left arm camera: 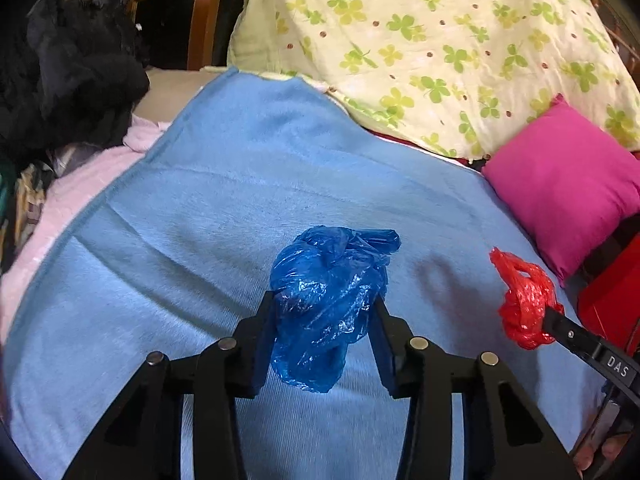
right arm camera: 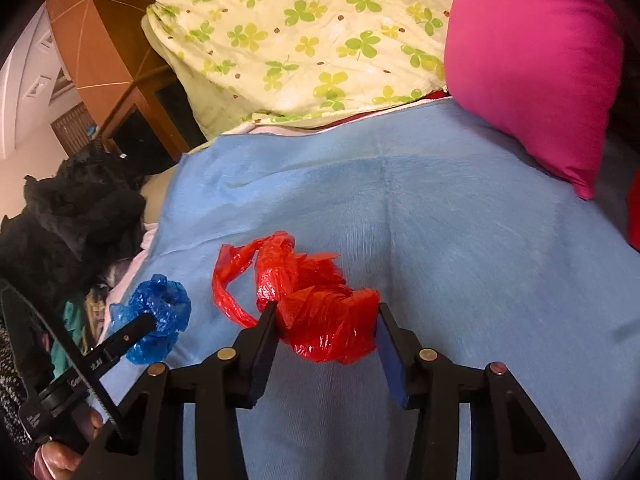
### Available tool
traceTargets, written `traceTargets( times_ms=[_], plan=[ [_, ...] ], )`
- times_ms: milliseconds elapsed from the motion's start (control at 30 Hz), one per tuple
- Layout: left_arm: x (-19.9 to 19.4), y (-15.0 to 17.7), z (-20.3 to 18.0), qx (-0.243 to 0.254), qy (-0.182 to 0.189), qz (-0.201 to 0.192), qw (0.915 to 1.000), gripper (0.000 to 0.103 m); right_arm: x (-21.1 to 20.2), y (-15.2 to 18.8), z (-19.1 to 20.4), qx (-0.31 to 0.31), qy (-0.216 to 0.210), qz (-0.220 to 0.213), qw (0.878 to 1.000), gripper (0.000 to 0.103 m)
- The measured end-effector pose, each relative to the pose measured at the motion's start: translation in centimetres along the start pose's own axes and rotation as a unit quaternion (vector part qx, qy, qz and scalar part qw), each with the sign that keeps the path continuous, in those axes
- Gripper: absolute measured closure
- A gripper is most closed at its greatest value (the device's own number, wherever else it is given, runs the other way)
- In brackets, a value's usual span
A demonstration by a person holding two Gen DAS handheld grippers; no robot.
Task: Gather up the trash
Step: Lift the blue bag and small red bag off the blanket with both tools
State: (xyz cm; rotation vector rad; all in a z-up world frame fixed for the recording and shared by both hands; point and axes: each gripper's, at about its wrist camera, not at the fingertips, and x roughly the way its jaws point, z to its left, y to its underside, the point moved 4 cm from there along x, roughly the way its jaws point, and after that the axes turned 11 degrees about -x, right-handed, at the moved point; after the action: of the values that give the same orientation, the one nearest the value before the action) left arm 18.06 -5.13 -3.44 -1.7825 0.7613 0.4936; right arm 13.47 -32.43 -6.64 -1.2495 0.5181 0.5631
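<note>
A crumpled blue plastic bag [left arm camera: 328, 280] sits between the black fingers of my left gripper [left arm camera: 325, 300], which is shut on it; its lower end hangs just above the light blue blanket [left arm camera: 200, 220]. A crumpled red plastic bag [right arm camera: 320, 320] is squeezed in my right gripper [right arm camera: 327, 308], with a loose loop trailing left onto the blanket [right arm camera: 440, 240]. In the left wrist view the red bag [left arm camera: 524, 304] shows at the right on the other gripper's finger. The right wrist view has the blue bag [right arm camera: 160, 312] at the lower left.
A pink pillow [left arm camera: 568, 192] lies at the blanket's right edge, a clover-print quilt [left arm camera: 420, 40] is heaped behind. A pile of black clothing [left arm camera: 72, 72] sits at the left, with a wooden cabinet [left arm camera: 200, 8] behind it. A red object [left arm camera: 612, 304] stands at the far right.
</note>
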Motion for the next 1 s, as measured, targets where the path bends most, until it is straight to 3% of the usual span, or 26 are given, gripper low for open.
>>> traceTargets(
  times_ms=[267, 533, 767, 1000],
  plan=[
    [-7.6, 2.8, -1.7, 0.039, 0.004, -0.037, 0.9985, 0.058, -6.6, 4.9, 0.9, 0.002, -0.015, 0.002, 1.0, 0.053],
    [-14.3, 9.3, -1.7, 0.065, -0.013, -0.058, 0.9961, 0.058, -12.9, 10.6, 2.4, -0.001, -0.025, -0.002, 1.0, 0.053],
    [-16.9, 13.8, -2.3, 0.11, -0.019, -0.062, 0.9919, 0.058, -17.0, 13.5, 2.9, -0.011, -0.013, -0.017, 1.0, 0.053],
    [-15.2, 16.6, -3.8, 0.143, -0.024, -0.023, 0.9892, 0.058, -16.1, 14.2, 2.4, -0.031, 0.024, 0.002, 0.999, 0.053]
  ],
)
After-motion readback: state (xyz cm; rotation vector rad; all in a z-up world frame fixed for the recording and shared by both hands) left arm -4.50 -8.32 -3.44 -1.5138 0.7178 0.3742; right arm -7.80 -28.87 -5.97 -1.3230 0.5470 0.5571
